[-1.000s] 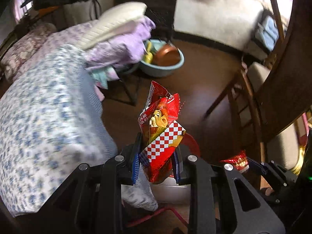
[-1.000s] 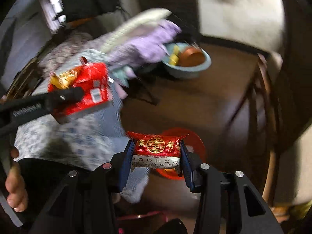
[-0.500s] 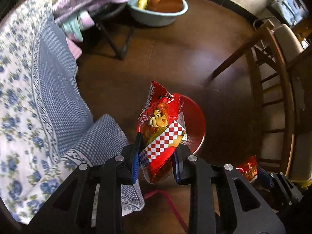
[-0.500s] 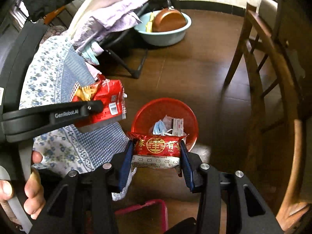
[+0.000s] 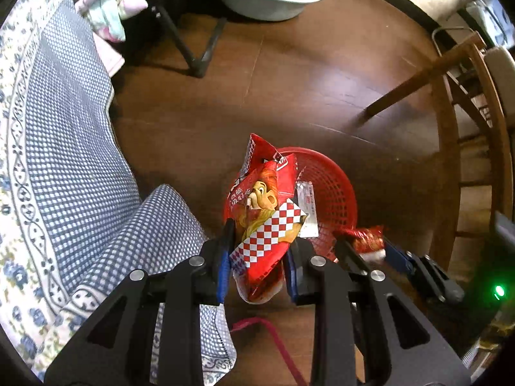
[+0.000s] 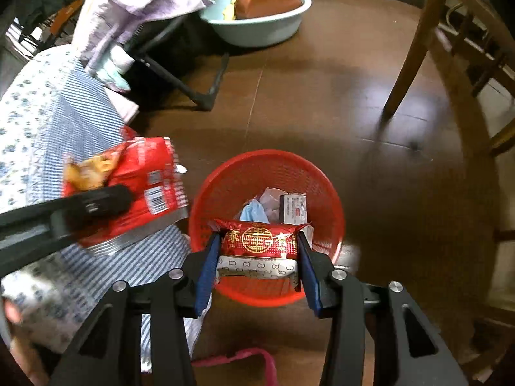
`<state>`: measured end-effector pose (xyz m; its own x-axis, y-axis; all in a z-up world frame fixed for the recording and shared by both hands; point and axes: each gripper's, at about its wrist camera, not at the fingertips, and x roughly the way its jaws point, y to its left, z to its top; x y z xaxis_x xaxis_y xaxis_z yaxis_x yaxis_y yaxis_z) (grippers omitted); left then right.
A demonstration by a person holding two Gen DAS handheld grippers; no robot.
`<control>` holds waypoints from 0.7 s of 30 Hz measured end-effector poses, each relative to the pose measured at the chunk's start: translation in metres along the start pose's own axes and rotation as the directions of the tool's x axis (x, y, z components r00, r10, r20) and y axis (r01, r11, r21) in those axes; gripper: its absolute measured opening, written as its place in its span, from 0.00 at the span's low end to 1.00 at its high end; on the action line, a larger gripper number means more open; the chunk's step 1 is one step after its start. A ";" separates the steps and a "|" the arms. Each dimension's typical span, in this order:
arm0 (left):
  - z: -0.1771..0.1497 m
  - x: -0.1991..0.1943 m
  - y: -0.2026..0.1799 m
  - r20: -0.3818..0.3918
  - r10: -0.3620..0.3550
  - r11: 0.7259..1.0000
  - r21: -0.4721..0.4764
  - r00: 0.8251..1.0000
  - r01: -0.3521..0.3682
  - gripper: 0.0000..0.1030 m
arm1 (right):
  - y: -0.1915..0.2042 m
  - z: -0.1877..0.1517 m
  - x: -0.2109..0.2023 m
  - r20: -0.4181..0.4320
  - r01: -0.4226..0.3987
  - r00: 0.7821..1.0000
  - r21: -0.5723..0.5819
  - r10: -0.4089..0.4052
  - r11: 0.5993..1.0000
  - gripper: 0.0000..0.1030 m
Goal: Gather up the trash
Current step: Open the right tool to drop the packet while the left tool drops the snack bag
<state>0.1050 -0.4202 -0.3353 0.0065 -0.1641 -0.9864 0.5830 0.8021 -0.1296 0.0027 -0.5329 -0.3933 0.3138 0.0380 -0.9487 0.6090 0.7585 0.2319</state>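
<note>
Readable print in your hands

You're showing a gold 囍 emblem on the red packet [image 6: 259, 241]; a barcode's facing up on the snack bag [image 6: 151, 180].

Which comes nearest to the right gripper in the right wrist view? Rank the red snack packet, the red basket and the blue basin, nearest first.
1. Red snack packet: between the right gripper's fingers.
2. Red basket: on the floor just beyond it.
3. Blue basin: farthest, at the top of the view.
</note>
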 end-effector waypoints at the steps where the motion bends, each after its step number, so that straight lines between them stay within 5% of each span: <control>1: 0.001 0.003 0.000 -0.009 -0.014 1.000 -0.003 1.000 0.014 0.28 | -0.001 0.000 0.003 -0.007 0.003 1.000 0.007 -0.003 1.000 0.52; 6: 0.006 0.013 -0.012 -0.021 -0.035 0.999 0.035 0.999 0.036 0.29 | -0.010 -0.002 0.005 -0.031 0.045 0.999 0.020 -0.045 0.999 0.62; 16: 0.005 0.049 -0.028 -0.099 -0.049 0.994 0.088 0.994 0.058 0.37 | -0.037 -0.046 -0.009 -0.150 0.074 0.986 0.024 -0.070 0.997 0.63; 18: 0.005 0.054 -0.030 -0.114 -0.040 0.995 0.088 0.993 0.050 0.58 | -0.039 -0.050 -0.014 -0.150 0.076 0.986 0.018 -0.072 0.997 0.63; 21: 0.004 0.053 -0.032 -0.089 0.017 0.995 0.100 0.996 -0.009 0.74 | -0.037 -0.053 -0.015 -0.162 0.078 0.984 -0.002 -0.077 0.997 0.63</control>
<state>0.0900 -0.4566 -0.3832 -0.0555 -0.0984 -0.9936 0.6609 0.7423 -0.1104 -0.0631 -0.5271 -0.3992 0.1436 0.0847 -0.9860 0.6302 0.7604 0.1571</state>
